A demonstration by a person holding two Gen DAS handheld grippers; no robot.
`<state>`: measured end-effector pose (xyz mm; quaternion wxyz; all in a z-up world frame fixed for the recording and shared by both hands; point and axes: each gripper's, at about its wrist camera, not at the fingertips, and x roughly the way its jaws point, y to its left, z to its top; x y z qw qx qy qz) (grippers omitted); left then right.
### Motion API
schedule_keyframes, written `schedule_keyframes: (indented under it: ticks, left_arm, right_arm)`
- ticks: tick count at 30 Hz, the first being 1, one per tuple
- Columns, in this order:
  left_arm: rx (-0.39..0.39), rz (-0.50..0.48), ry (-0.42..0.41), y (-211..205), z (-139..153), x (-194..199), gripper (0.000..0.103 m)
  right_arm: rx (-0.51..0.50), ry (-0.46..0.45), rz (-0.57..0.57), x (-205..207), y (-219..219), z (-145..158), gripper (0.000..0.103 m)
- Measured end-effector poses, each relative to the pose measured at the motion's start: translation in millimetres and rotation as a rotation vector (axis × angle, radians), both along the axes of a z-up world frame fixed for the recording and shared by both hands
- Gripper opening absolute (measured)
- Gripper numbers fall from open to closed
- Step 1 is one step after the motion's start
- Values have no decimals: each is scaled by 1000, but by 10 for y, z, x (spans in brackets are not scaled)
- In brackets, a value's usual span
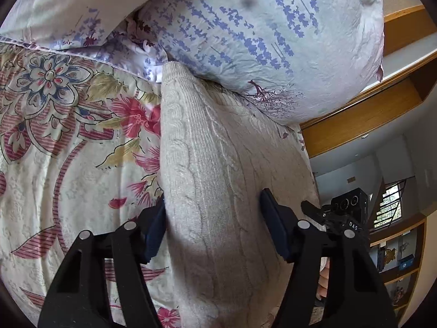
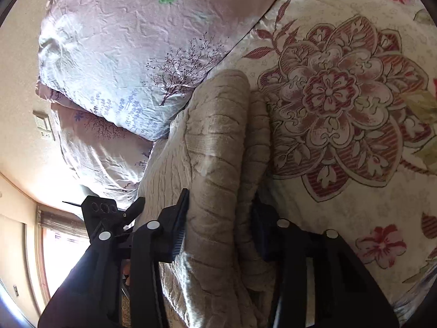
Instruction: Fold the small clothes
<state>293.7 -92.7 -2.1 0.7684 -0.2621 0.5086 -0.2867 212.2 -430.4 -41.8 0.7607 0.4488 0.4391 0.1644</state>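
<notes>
Your left claw (image 1: pixel 213 229) straddles the cream cable-knit sweater (image 1: pixel 207 164) on the floral bedspread (image 1: pixel 54 142); whether it's clenched, you cannot tell. Your right claw (image 2: pixel 221 227) grasps a bunched fold, pillows (image 2: pixel 123 54) beyond.

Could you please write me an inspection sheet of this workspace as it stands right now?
Surface: a bed under a floral quilt, cream with red and pink flowers.
Job's things: one beige cable-knit sweater lying on the quilt, its far end against the pillows; in the right wrist view it is bunched into thick folds.
Clutter: two pillows in pale lavender-print cases, one stacked on the other.
Grippers: left gripper straddles the sweater, one pad standing clear of the knit; right gripper is shut on a fold of the sweater.
Cables: nothing seen.
Surroundings: wooden headboard shelf, barred window, bookshelf at the right edge; wall switch.
</notes>
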Motion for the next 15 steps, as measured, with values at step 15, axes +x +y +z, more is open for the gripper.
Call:
schedule_keyframes:
  ticks: [15]
  left_arm:
    - [-58, 43, -124, 1092, 414, -471, 36]
  right_arm:
    - [-6, -161, 183, -22, 1092, 404, 30]
